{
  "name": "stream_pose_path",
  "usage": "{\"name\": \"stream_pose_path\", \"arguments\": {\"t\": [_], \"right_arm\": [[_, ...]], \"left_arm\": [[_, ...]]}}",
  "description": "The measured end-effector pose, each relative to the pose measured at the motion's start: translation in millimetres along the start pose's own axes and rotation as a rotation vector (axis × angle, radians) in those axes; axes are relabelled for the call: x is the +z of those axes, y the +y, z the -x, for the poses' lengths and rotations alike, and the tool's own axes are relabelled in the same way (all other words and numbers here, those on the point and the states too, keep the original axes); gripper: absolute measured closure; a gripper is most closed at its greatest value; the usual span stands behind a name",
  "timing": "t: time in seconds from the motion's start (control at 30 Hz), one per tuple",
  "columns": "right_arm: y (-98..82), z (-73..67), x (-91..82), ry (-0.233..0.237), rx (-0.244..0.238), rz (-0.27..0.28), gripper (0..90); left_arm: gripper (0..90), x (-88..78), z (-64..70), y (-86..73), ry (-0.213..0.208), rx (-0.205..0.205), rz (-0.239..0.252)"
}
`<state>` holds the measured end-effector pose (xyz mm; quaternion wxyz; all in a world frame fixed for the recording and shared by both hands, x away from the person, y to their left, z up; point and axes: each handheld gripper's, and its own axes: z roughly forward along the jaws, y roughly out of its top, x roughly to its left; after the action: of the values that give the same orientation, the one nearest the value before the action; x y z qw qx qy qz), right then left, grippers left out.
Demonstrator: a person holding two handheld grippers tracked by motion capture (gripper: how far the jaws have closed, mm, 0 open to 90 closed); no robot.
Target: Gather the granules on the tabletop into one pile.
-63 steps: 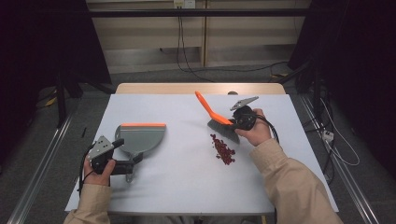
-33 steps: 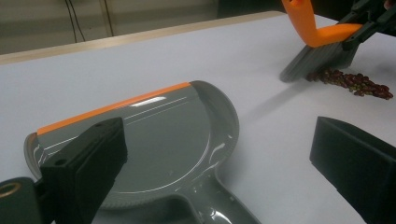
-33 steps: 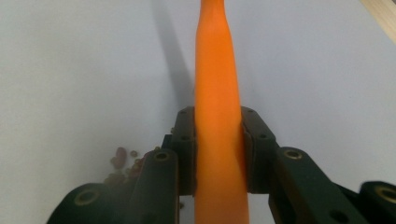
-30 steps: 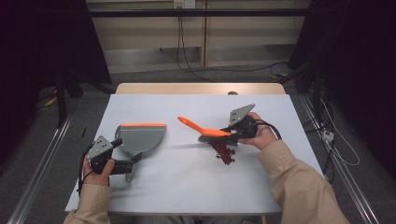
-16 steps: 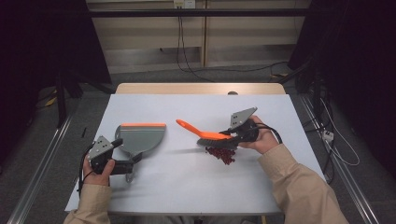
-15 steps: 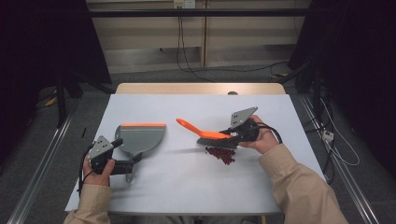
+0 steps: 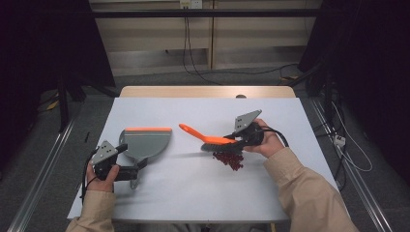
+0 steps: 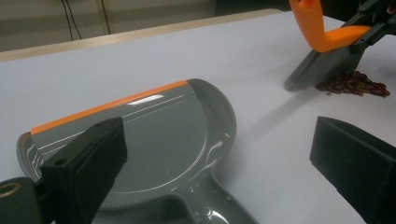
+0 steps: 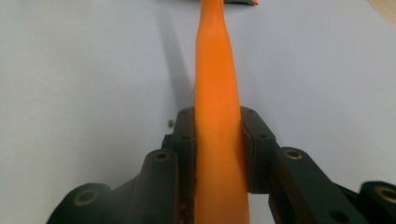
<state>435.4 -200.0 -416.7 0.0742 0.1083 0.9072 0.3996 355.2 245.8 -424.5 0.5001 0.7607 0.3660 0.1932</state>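
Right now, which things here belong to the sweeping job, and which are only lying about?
In the job: brush, held by the right gripper; beans; dustpan, at the left gripper.

Lying about: cables on the floor behind the table.

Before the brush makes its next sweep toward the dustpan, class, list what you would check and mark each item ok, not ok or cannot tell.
1. Right gripper clamped on the brush: ok.
2. Bristles down beside the red beans: ok.
3. Dustpan flat on the table, orange lip facing the beans: ok.
4. Left gripper gripping the dustpan handle: not ok, jaws stand open either side.
5. Table between beans and dustpan free of obstacles: ok.
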Motion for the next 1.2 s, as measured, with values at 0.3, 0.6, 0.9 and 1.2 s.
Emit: {"name": "stream_pose_path", "arguments": {"t": [0.3, 0.6, 0.9, 1.2], "right_arm": [[5.8, -1.8, -8.9, -0.059, 0.072, 0.067, 71.4], [-2.8, -13.4, -24.0, -0.314, 0.326, 0.078, 71.4], [-27.7, -39.5, -36.5, -0.522, 0.608, 0.110, 71.4], [-29.2, -46.1, -30.1, -0.566, 0.684, 0.106, 71.4]], "left_arm": [[3.8, 0.2, 0.0, 0.0, -0.001, -0.002, 0.001], [3.7, -0.4, 0.4, 0.3, -0.007, -0.005, 0.004], [3.8, 1.5, 0.8, 1.5, -0.039, -0.002, 0.007], [3.7, -0.9, 0.7, 2.2, -0.051, -0.008, 0.020]]}}
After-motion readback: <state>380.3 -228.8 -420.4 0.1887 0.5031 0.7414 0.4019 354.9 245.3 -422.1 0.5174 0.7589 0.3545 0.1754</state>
